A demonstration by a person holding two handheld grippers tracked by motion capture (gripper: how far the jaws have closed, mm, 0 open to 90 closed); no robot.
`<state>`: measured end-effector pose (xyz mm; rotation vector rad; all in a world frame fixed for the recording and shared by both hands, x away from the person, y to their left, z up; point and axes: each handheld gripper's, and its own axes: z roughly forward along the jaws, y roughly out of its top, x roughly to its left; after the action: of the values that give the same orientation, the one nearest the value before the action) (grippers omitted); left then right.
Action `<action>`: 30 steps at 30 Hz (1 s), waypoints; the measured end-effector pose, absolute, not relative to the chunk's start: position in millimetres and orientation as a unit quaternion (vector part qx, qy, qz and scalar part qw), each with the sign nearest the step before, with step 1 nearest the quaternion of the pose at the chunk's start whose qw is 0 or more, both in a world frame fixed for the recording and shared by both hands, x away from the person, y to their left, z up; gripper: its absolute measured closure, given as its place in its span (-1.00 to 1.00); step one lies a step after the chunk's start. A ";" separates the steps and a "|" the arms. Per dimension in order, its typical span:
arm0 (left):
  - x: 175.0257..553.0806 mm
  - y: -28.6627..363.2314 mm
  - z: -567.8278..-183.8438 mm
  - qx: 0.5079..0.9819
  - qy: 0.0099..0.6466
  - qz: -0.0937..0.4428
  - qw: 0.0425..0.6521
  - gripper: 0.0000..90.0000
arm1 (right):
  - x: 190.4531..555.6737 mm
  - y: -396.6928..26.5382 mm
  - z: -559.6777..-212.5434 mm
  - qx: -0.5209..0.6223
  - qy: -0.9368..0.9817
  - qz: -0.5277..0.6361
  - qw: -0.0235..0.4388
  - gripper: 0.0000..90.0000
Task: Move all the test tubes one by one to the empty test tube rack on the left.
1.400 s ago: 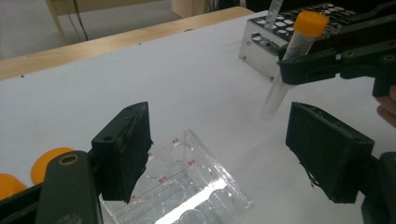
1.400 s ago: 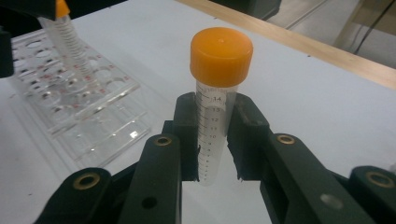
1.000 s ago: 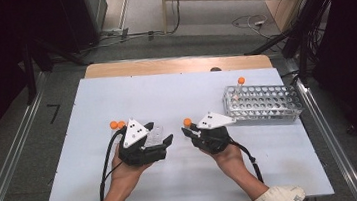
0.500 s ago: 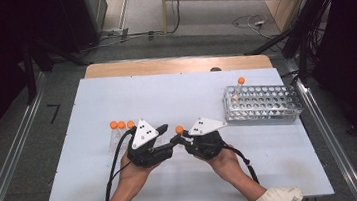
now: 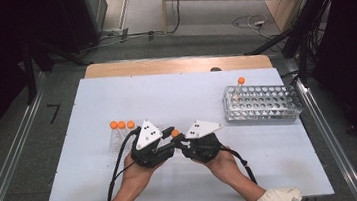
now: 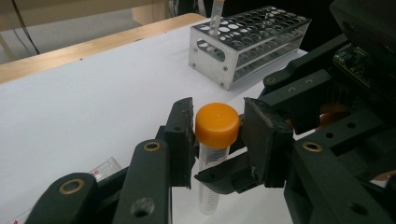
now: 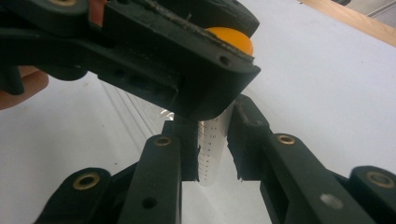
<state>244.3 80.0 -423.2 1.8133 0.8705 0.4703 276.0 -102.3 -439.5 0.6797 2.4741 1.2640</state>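
Observation:
A clear tube with an orange cap stands upright just above the white table, between both grippers. My right gripper is shut on the tube's graduated body. My left gripper has just been closing its jaws. Its pads now press on either side of the cap. In the high view the left gripper and the right gripper meet tip to tip at the table's middle, with the cap between them.
Three more orange-capped tubes lie side by side on the table left of my left hand. A metal rack stands at the right, with one tube in its far left corner. The table's wooden far edge lies beyond.
The left gripper moved right, away from the lying tubes, and met the right gripper. Its jaws closed on the cap of the tube that the right gripper holds.

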 end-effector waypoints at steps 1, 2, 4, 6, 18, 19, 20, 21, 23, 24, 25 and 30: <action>244.2 80.1 -423.1 0.754 0.362 0.195 0.512 0.45 | 275.9 -102.2 -439.5 0.235 0.856 0.438 0.138 0.60; 244.1 80.0 -423.0 0.754 0.362 0.195 0.512 0.46 | 275.9 -102.1 -439.5 0.235 0.856 0.439 0.137 0.60; 244.0 79.4 -423.3 0.754 0.362 0.193 0.513 0.46 | 275.6 -102.0 -439.2 0.236 0.856 0.440 0.134 0.60; 244.2 79.0 -424.0 0.754 0.363 0.194 0.511 0.48 | 275.5 -102.2 -438.9 0.236 0.856 0.441 0.131 0.60; 243.9 79.5 -424.0 0.752 0.364 0.196 0.513 0.56 | 275.3 -102.5 -437.8 0.234 0.854 0.447 0.127 0.59; 243.8 79.8 -423.5 0.752 0.364 0.196 0.514 0.56 | 275.0 -102.5 -437.5 0.236 0.853 0.448 0.126 0.58; 243.6 80.3 -423.0 0.752 0.363 0.196 0.514 0.57 | 274.5 -102.5 -437.0 0.237 0.853 0.448 0.125 0.55; 243.4 80.3 -422.7 0.751 0.364 0.197 0.515 0.57 | 274.4 -102.5 -436.6 0.234 0.853 0.450 0.125 0.45; 243.3 80.9 -422.1 0.750 0.364 0.195 0.517 0.57 | 273.4 -102.0 -435.6 0.238 0.852 0.450 0.123 0.13; 243.3 81.5 -421.7 0.750 0.364 0.193 0.518 0.57 | 273.4 -101.6 -435.1 0.241 0.851 0.451 0.122 -0.02; 243.1 81.5 -421.3 0.747 0.365 0.189 0.522 0.57 | 273.5 -101.5 -434.9 0.241 0.850 0.452 0.124 -0.17; 242.0 83.9 -417.5 0.745 0.363 0.192 0.526 0.57 | 275.0 -102.3 -434.4 0.249 0.847 0.454 0.116 -0.56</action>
<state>242.0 83.9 -417.5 1.7829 0.8673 0.4586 275.0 -102.3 -434.4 0.7306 2.4818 1.3309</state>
